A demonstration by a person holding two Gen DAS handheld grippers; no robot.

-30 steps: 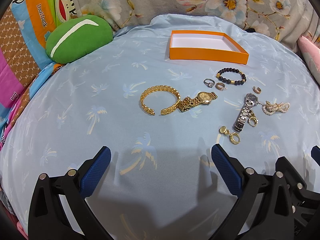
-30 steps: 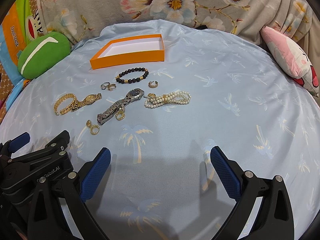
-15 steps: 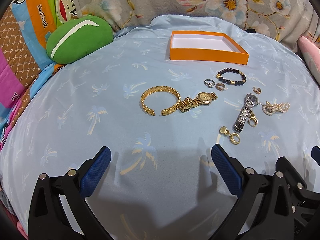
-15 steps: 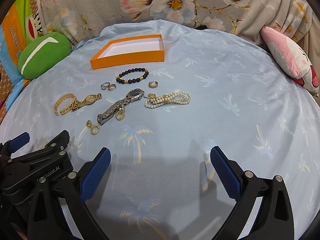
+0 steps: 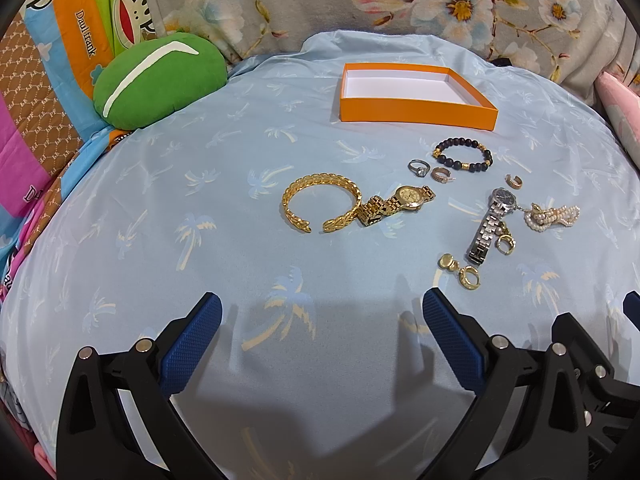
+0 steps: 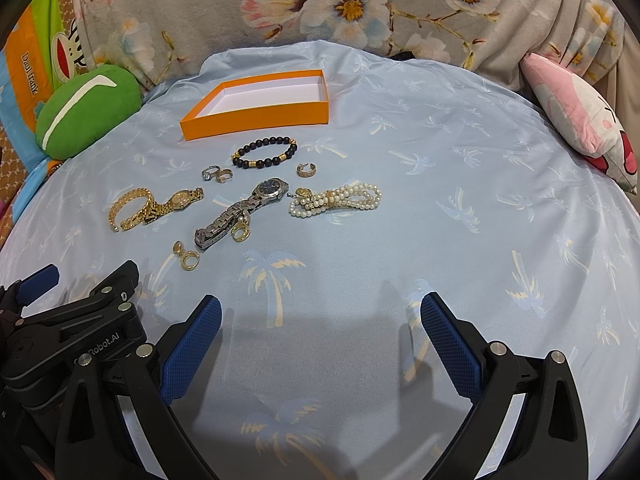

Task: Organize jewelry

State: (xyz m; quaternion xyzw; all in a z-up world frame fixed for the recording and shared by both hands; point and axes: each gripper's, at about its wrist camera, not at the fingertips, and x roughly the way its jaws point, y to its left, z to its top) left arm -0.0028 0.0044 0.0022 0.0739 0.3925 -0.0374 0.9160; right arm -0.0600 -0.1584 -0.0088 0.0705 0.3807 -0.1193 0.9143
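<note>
No visible change across the views: same spread of both grippers, same layout of the jewelry, nothing shifted, lifted or added.

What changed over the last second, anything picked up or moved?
Nothing visibly changed. Both the left gripper and right gripper hang open over the blue sheet, holding nothing. The orange box has nothing in it, and the gold bangle, gold watch, silver watch, pearl strand and black bead bracelet lie where they were.
</note>
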